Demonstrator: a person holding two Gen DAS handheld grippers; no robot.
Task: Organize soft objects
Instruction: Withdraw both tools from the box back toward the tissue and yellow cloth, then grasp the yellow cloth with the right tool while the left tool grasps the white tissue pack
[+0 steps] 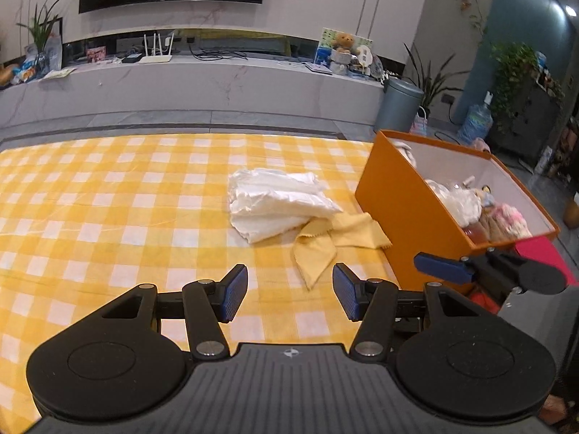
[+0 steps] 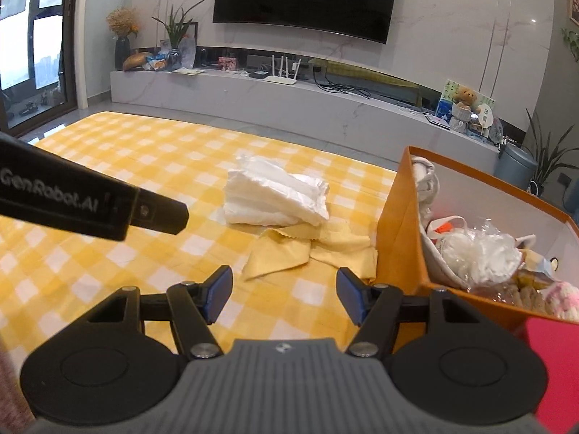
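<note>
Inside orange box [image 2: 398,224] — plush toys [image 2: 562,298], plastic bags [image 2: 477,253]

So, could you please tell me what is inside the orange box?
The orange box holds a heap of soft items: a white bundle, something fluffy and pink, and a white cloth at the far end. Whatever lies beneath the heap is covered.

At frame centre, the checked tablecloth [image 1: 108,199] looks like matt woven cloth. The white bundle [image 1: 278,199] on it is soft, crinkled fabric with a faint sheen; the yellow cloth [image 1: 325,242] is matt with pinked edges. At right, the orange box [image 1: 398,209] looks like smooth matt card. The left gripper [image 1: 289,294] at the bottom is matt black plastic with ribbed blue pads [image 1: 237,291] and shiny metal pivots.
</note>
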